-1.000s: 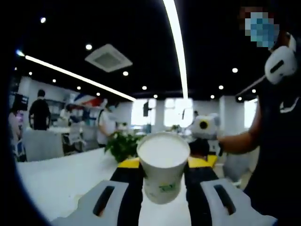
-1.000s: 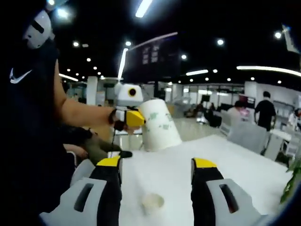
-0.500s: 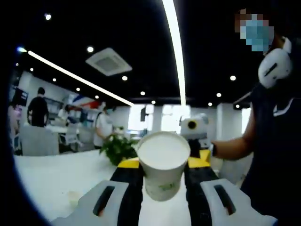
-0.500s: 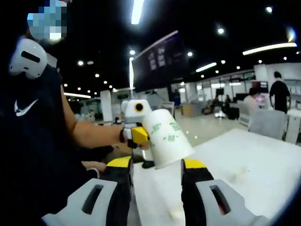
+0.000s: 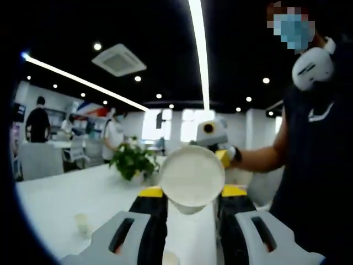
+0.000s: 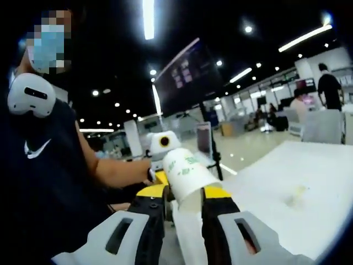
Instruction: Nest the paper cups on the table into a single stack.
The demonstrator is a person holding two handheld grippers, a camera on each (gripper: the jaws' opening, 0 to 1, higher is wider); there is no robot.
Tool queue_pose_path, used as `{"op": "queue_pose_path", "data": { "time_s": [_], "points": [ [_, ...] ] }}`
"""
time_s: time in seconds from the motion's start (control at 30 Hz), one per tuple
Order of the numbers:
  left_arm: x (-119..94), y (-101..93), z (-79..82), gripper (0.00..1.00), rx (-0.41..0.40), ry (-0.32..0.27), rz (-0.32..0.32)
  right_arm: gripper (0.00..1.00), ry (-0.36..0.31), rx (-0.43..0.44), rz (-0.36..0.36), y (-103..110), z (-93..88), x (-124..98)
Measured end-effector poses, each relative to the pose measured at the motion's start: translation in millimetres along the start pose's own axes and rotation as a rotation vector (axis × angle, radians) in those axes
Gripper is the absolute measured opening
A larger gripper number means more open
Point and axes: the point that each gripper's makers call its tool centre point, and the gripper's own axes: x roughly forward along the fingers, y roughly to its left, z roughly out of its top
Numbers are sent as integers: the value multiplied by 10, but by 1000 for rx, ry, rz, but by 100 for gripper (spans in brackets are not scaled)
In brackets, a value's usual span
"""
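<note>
Left gripper (image 5: pixel 190 196) has its jaws clenched on a paper cup (image 5: pixel 191 176), open mouth facing the camera, held up above the white table (image 5: pixel 66 199). Right gripper (image 6: pixel 182 196) grips the bottom end of that cup (image 6: pixel 187 172). Further out, a second small cup (image 5: pixel 81 222) stands on the table, and beyond it a potted plant (image 5: pixel 131 161).

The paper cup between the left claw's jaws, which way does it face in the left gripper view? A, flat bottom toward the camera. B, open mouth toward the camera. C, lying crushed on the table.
B: the paper cup shows its round rim and pale inside, held between the left claw jaws.
</note>
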Motion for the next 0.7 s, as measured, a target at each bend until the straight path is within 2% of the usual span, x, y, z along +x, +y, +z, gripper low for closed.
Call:
{"op": "queue_pose_path", "data": {
  "time_s": [0.07, 0.27, 0.43, 0.57, 0.63, 0.7],
  "points": [
    [-12, -2, -24, 32, 0, 8, -6, 12, 10, -2, 10, 12, -21, 20],
    [-35, -15, -94, 33, -2, 39, -9, 7, 10, 30, 64, 99, -5, 45],
    [-22, -34, -112, 31, 8, 61, -7, 1, -14, 51, 124, 220, 116, 49],
    [-36, 0, -99, 19, 11, 70, 13, 0, -29, 41, 149, 281, 206, 49],
    [-35, 51, -77, 30, 5, 57, 44, 0, -30, 44, 153, 278, 237, 48],
    [-44, 95, -95, 41, 16, 68, 66, 0, -37, 41, 154, 281, 270, 43]
  ]
}}
